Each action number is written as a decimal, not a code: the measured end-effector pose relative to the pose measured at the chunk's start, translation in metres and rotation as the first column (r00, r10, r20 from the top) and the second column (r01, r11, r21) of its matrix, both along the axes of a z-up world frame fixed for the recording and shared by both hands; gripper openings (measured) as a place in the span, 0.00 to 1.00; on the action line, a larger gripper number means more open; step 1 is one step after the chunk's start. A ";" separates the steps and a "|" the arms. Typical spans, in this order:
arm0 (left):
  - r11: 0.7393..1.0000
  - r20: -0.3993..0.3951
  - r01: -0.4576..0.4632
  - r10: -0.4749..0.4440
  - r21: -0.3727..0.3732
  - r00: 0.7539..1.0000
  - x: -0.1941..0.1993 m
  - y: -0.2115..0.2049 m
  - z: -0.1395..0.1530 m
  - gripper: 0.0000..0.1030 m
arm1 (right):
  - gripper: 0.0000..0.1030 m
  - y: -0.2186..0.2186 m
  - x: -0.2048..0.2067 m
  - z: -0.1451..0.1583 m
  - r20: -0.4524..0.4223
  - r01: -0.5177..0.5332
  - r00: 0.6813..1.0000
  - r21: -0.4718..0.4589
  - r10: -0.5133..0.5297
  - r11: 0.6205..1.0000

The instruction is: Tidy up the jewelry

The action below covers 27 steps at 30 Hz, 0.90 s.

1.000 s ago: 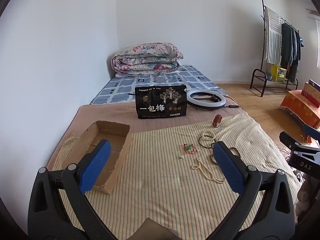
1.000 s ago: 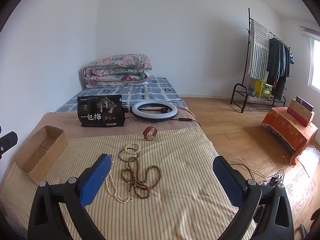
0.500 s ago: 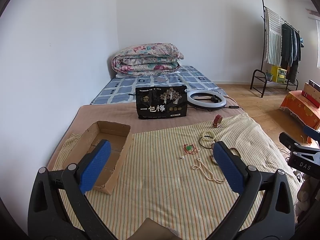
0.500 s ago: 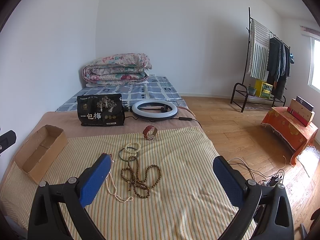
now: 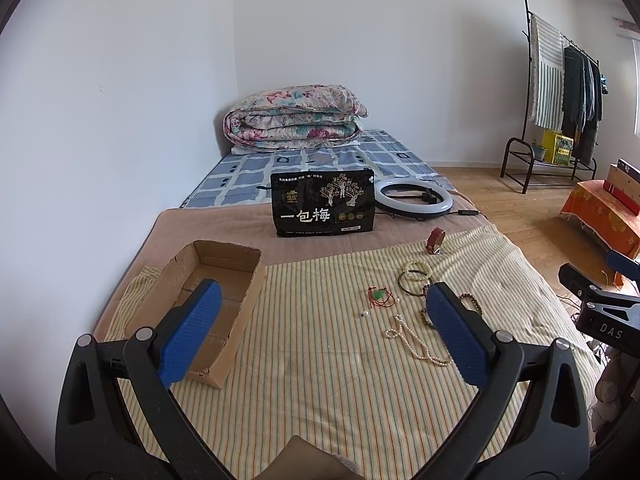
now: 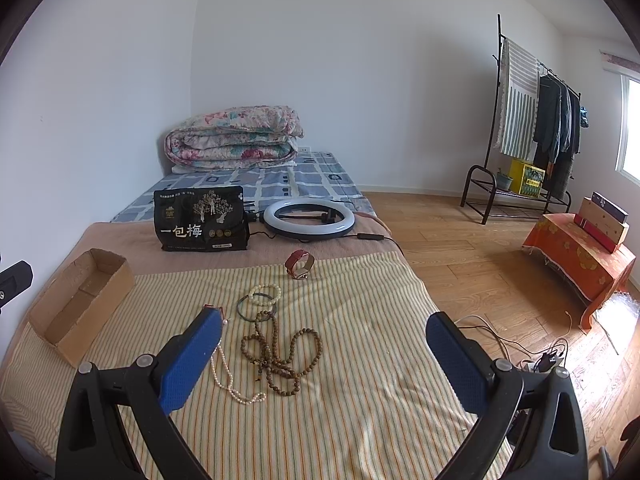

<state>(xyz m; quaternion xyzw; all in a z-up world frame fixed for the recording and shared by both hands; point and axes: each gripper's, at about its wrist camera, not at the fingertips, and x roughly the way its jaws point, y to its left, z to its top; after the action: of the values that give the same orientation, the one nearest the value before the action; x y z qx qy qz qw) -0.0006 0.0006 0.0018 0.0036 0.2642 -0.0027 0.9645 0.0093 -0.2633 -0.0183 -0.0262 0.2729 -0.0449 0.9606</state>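
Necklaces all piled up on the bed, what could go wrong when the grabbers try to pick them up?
The brown bead strand lies in tangled loops touching the pearl necklace, so lifting one might drag the other. The tiny loose pearl beside the red cord pendant could be missed or roll off. Both grippers, left gripper and right gripper, are open and empty, and their wide pads may slip on thin strands.

Yellow-striped blanket (image 6: 360,360), red watch (image 6: 299,264)
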 end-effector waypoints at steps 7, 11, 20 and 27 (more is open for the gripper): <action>1.000 0.000 0.000 0.000 0.004 1.000 0.000 0.000 -0.001 1.00 | 1.00 0.001 -0.001 -0.005 -0.003 -0.004 1.000 0.001 0.004 1.000; 1.000 -0.001 0.001 -0.001 0.005 1.000 0.001 0.001 -0.002 1.00 | 1.00 0.001 -0.001 -0.007 -0.005 -0.004 1.000 0.001 0.004 1.000; 0.999 -0.019 0.000 0.001 0.032 1.000 0.005 0.004 -0.019 1.00 | 1.00 -0.002 0.007 -0.008 -0.030 -0.005 1.000 0.004 0.005 1.000; 0.996 -0.062 0.010 -0.004 0.086 0.998 0.025 0.005 -0.031 1.00 | 1.00 -0.026 0.023 -0.017 -0.062 0.002 0.998 0.061 0.002 0.998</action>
<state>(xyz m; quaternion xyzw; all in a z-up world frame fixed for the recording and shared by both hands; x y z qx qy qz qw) 0.0242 0.0057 -0.0296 0.0459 0.2939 0.0051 0.9547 0.0327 -0.2889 -0.0349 0.0017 0.3037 -0.0358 0.9521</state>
